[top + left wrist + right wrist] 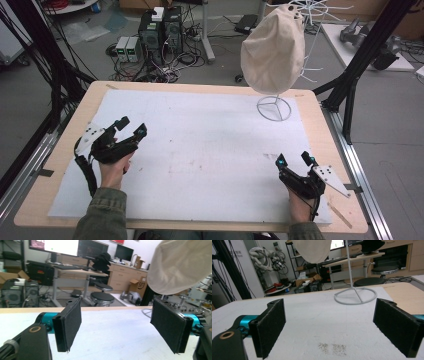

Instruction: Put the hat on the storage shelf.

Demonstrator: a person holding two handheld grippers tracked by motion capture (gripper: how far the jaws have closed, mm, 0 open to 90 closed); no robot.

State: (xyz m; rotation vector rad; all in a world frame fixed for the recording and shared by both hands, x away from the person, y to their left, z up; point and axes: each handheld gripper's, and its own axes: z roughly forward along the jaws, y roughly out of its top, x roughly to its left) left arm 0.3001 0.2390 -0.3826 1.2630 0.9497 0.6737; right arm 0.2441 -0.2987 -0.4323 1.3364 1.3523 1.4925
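At the near edge of the counter (60,165), a person's two hands each hold a gripper low over the white mat (200,150) that covers most of the wooden top. The left gripper (131,127) sits near the counter's left side, angled toward the far right, its jaws spread wide with nothing between them; in the left gripper view the two black felt pads (70,325) stand well apart over bare mat. The right gripper (295,160) rests near the right front corner, pointing away from the person, its jaws likewise spread and empty. A faint dark smudge (333,348) marks the mat just ahead of it.

Farther back, toward the far right corner, a white wire stand (274,108) sits with its ring base on the mat. A cream cloth cap (273,50) hangs on the stand, raised well above the counter and well apart from both grippers.

Beyond the counter, computer towers (161,30) and tangled cables lie on the floor.
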